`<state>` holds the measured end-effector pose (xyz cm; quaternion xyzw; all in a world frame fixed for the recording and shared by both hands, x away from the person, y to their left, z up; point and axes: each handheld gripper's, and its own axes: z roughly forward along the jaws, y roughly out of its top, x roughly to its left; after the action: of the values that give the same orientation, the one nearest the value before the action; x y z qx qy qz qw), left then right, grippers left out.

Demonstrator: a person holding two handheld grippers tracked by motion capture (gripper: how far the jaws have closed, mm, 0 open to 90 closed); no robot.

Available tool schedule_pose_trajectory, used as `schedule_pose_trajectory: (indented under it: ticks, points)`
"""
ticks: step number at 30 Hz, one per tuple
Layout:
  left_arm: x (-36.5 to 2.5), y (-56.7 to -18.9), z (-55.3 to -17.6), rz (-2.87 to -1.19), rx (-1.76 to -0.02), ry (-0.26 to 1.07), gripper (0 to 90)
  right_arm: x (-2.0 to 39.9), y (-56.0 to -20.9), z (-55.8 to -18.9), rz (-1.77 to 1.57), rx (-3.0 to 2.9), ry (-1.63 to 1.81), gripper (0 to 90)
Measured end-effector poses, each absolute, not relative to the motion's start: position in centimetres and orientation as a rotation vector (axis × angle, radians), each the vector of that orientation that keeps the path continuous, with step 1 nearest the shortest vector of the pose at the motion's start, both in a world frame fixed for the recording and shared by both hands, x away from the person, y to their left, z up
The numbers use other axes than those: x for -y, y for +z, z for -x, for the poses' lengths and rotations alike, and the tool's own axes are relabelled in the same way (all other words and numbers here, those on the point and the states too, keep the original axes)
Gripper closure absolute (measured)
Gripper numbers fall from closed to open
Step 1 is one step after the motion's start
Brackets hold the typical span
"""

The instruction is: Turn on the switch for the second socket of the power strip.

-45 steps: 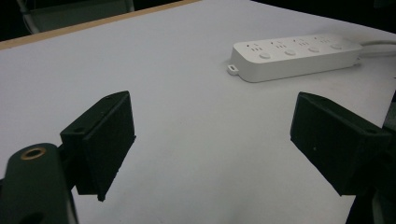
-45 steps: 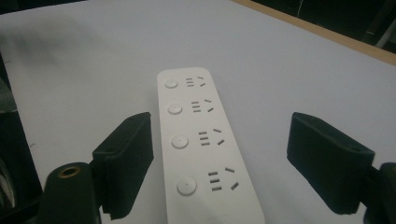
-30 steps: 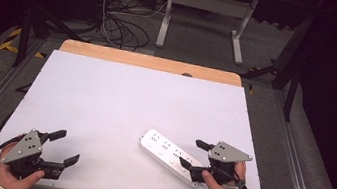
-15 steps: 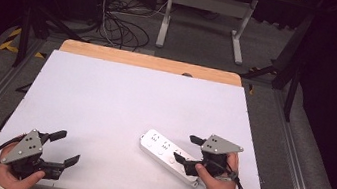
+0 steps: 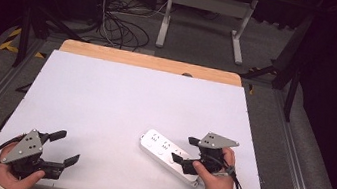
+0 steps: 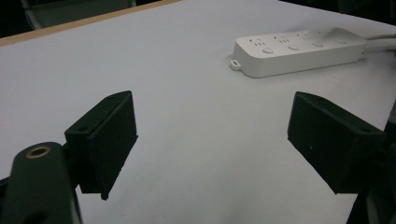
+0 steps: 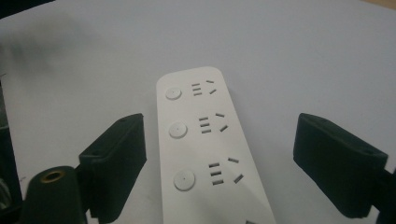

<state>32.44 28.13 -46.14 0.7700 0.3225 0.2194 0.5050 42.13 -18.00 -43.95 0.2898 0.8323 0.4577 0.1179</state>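
At the near left corner of the white table (image 5: pixel 120 97), a person's left hand (image 5: pixel 11 172) holds the left gripper (image 5: pixel 66 147) low over bare tabletop, its grey plate up, its jaws spread wide on nothing and aimed toward the right. Right of centre lies a white power strip (image 5: pixel 165 153), set on a slant, with three round buttons and three socket groups showing on top and no lettering I can read. At the near right, the right hand (image 5: pixel 215 175) holds the right gripper (image 5: pixel 185 150) over the strip's near end, jaws wide apart on either side of the strip without touching it.
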Motion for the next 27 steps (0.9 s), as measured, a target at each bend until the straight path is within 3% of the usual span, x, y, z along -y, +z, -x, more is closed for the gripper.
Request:
schedule_pose_trajectory:
  ticks: [2,3,8,9,10,11,20,24,27]
  points:
    - [-28.1,-46.1,-32.4,-1.859,-0.779,0.529,16.4,18.0,-43.9,-42.1,-0.853,-2.424,1.348,13.9]
    - [-28.1,-46.1,-32.4,-1.858,-0.780,0.530,16.3,17.9,-43.9,-42.1,-0.834,-2.420,1.347,6.3]
    - [-28.1,-46.2,-32.4,-1.858,-0.784,0.527,16.2,17.7,-43.8,-41.8,-0.815,-2.396,1.310,11.8]
    - [-28.1,-46.2,-32.4,-1.860,-0.784,0.526,16.3,17.7,-43.7,-41.7,-0.793,-2.400,1.299,19.2]
    - [-28.1,-46.2,-32.4,-1.860,-0.785,0.526,16.3,17.7,-43.7,-41.7,-0.793,-2.400,1.299,19.2]
    - [-28.1,-46.2,-32.4,-1.861,-0.784,0.526,16.3,17.7,-43.6,-41.5,-0.769,-2.418,1.272,27.0]
    - [-28.0,-46.3,-32.5,-1.859,-0.783,0.526,16.3,17.3,-43.5,-41.2,-0.723,-2.522,1.156,57.6]
    - [-28.1,-46.2,-32.5,-1.859,-0.783,0.527,16.4,16.8,-43.6,-41.1,-0.678,-2.559,1.138,83.1]
    - [-28.1,-46.2,-32.5,-1.859,-0.783,0.527,16.5,16.6,-43.7,-41.1,-0.653,-2.575,1.128,90.0]
